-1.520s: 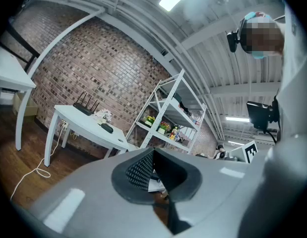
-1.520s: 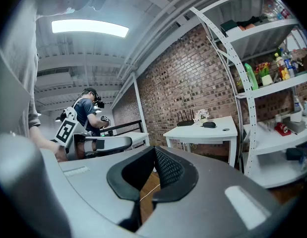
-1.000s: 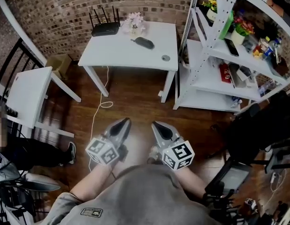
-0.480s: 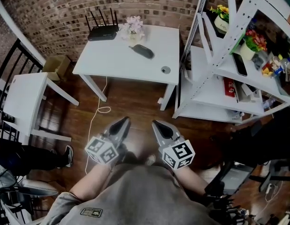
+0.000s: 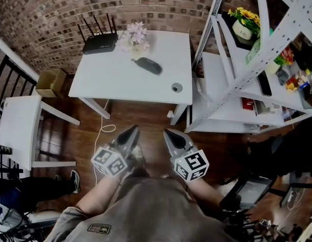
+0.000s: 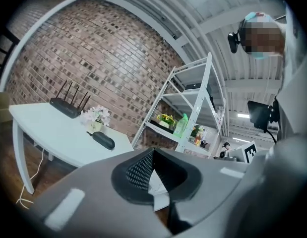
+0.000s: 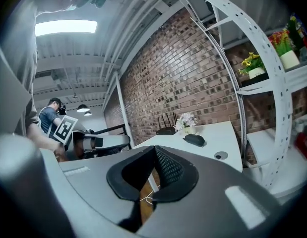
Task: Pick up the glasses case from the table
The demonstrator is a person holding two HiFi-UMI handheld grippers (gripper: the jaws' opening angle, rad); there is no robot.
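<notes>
Brick wall ahead, dark wooden floor below us, and the white tabletop (image 5: 113, 77) stands well apart from us across that floor. On it, a little back from the middle toward the far edge, lies the dark glasses case (image 5: 146, 65), lid closed. Its long axis slants from far-left toward near-right. We have the left gripper (image 5: 133, 131) and the right gripper (image 5: 168, 134) side by side, each with its jaws pressed together and nothing between them, both aimed at the table. The case sits almost dead ahead between their two lines, so we judge neither hand clearly nearer. Just behind the case, at the far edge, a pot of pale flowers (image 5: 135, 38) is the only container in play. A router (image 5: 99, 42) takes the far-left corner, and a small round fitting (image 5: 176, 87) lies by the near-right corner.
</notes>
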